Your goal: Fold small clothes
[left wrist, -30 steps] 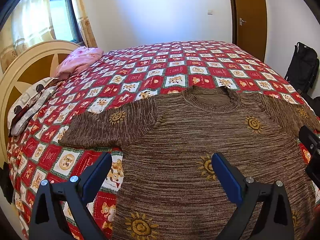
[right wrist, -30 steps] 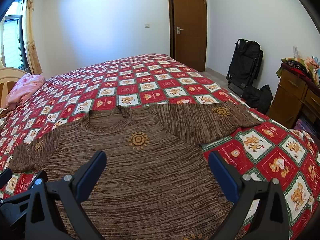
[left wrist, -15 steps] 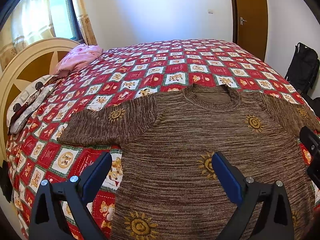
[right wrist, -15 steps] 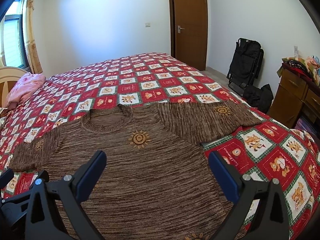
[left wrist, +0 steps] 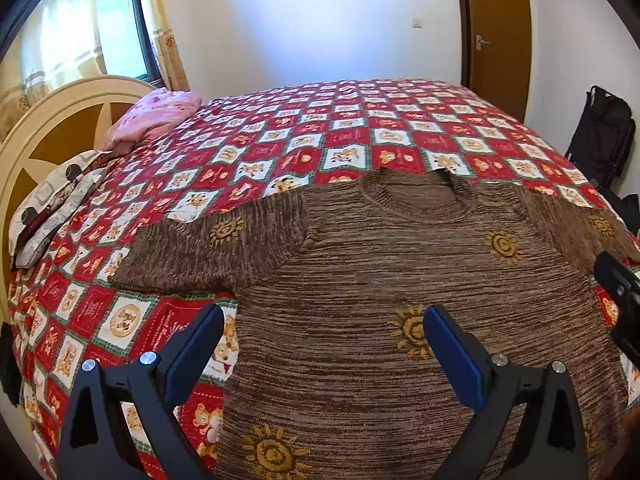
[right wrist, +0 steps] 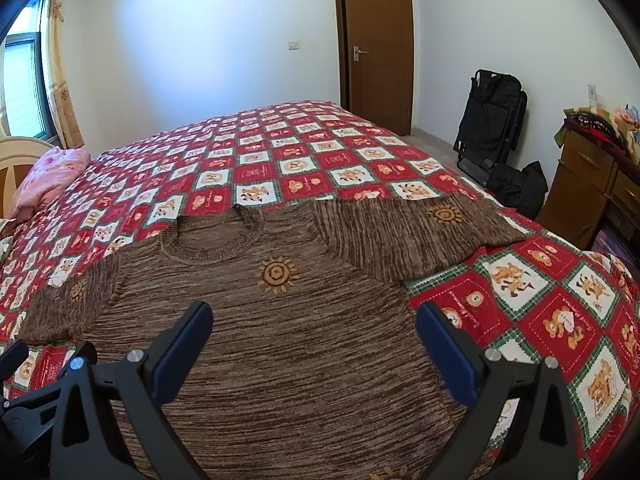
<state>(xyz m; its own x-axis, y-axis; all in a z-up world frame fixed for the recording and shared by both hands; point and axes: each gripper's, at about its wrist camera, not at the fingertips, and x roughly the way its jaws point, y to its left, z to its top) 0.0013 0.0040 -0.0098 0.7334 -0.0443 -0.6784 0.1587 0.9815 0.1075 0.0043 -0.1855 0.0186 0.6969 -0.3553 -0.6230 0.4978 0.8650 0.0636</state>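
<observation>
Left wrist view shows the left gripper (left wrist: 322,344) with its jaws wide apart and empty, above the brown sweater (left wrist: 360,280), which lies flat on the quilt (left wrist: 280,148) just ahead of and under its fingers, one sleeve (left wrist: 208,248) spread ahead to the left. The right gripper (right wrist: 314,338) is also wide and holds nothing, over the sweater body with the other sleeve (right wrist: 408,236) ahead to its right. I judge the risk is pinching the quilt together with the thick knit, or taking only the top layer, so the fold drags crooked.
</observation>
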